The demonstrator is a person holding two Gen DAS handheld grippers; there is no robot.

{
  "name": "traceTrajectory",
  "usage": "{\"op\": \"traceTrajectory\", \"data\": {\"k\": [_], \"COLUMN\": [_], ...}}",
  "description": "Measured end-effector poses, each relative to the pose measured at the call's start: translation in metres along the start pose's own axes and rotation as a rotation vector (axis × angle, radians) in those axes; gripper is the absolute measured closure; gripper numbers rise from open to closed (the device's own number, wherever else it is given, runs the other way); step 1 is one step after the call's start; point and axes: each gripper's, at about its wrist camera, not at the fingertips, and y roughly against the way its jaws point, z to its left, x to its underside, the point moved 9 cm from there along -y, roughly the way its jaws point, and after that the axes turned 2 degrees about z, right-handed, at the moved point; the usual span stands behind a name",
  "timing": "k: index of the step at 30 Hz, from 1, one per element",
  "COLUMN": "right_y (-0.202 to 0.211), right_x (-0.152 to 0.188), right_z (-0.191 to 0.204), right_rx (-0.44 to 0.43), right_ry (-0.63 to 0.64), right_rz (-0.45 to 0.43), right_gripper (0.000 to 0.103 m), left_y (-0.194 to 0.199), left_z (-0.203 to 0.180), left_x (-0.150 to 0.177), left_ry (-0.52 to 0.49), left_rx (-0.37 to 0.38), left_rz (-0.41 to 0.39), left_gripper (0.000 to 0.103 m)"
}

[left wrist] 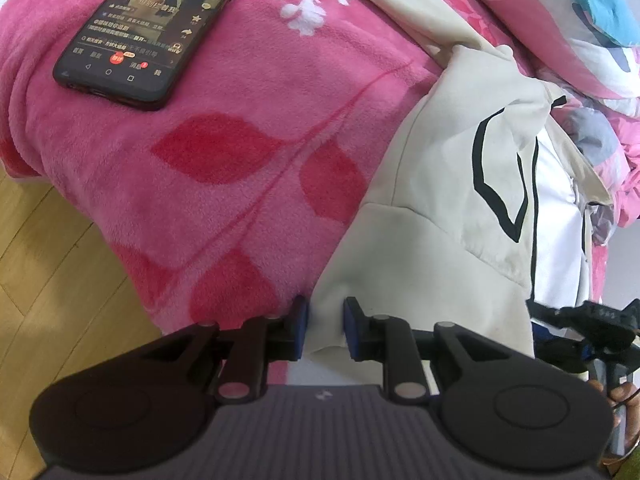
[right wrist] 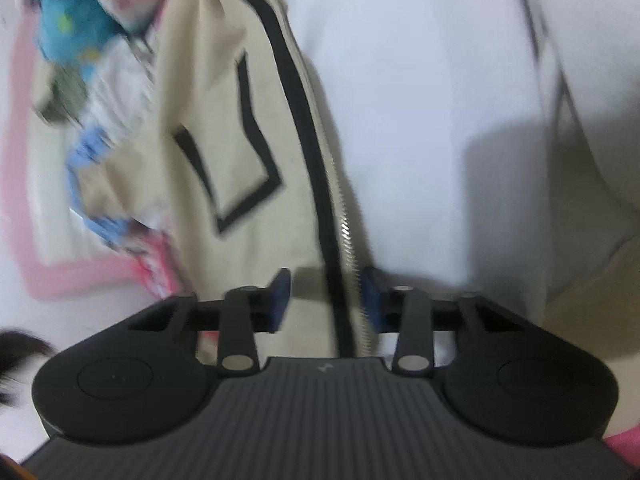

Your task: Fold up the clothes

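Note:
A cream zip jacket [left wrist: 440, 216] with black line trim lies on a pink fleece blanket [left wrist: 240, 152]. My left gripper [left wrist: 325, 328] is at the jacket's lower left corner, its blue pads pressed on the hem from both sides. In the right wrist view the jacket [right wrist: 208, 92] fills the frame, blurred. Its black-edged zipper [right wrist: 344, 236] runs down between the fingers of my right gripper [right wrist: 326, 300], which stand wide apart and open. The right gripper [left wrist: 580, 332] also shows at the right edge of the left wrist view, held by a hand [left wrist: 622, 396].
A black phone [left wrist: 148, 28] with a lit screen lies on the blanket at upper left. Wooden floor [left wrist: 48, 280] shows past the bed's edge on the left. Patterned pink, white and blue bedding [left wrist: 580, 40] is piled at upper right.

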Motion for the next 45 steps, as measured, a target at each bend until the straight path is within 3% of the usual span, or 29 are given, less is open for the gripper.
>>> {"op": "traceTrajectory", "data": {"k": [1, 3, 5, 9, 18, 26, 29, 34, 35, 38, 40, 45], "right_y": [-0.003, -0.005, 0.000, 0.020, 0.020, 0.013, 0.007, 0.019, 0.025, 0.052, 0.072, 0.078], "right_x": [0.001, 0.003, 0.007, 0.021, 0.049, 0.054, 0.056, 0.056, 0.055, 0.040, 0.014, -0.080], "right_z": [0.003, 0.010, 0.022, 0.041, 0.010, -0.004, -0.007, 0.009, 0.013, 0.028, 0.041, 0.058], "right_rx": [0.027, 0.065, 0.061, 0.021, 0.118, 0.190, 0.241, 0.314, 0.328, 0.311, 0.269, 0.216], "right_ry": [0.025, 0.066, 0.089, 0.121, 0.093, 0.125, 0.178, 0.272, 0.289, 0.311, 0.307, 0.284], "right_rz": [0.005, 0.018, 0.022, 0.032, 0.105, 0.105, 0.109, 0.126, 0.125, 0.073, -0.012, -0.200], "right_gripper": [0.080, 0.093, 0.095, 0.095, 0.096, 0.096, 0.096, 0.088, 0.086, 0.082, 0.081, 0.081], "left_y": [0.000, 0.005, 0.013, 0.025, 0.031, 0.018, 0.014, 0.033, 0.041, 0.059, 0.062, 0.023], "left_z": [0.000, -0.003, -0.004, 0.001, 0.006, 0.001, -0.002, -0.012, -0.015, -0.030, -0.048, -0.093], "left_x": [0.000, 0.001, 0.003, 0.004, -0.003, 0.001, 0.001, -0.003, -0.005, -0.017, -0.028, -0.046], "left_ry": [-0.006, -0.041, -0.059, -0.041, -0.056, -0.166, -0.222, -0.260, -0.266, -0.287, -0.309, -0.394], "left_rx": [-0.002, -0.023, -0.032, 0.004, 0.016, -0.064, -0.118, -0.172, -0.179, -0.177, -0.144, -0.095], "left_rz": [-0.001, -0.006, -0.013, -0.015, -0.001, 0.042, 0.053, 0.030, 0.014, -0.054, -0.103, -0.122], "left_gripper": [0.081, 0.087, 0.093, 0.094, 0.095, 0.095, 0.092, 0.066, 0.066, 0.066, 0.066, 0.066]}}
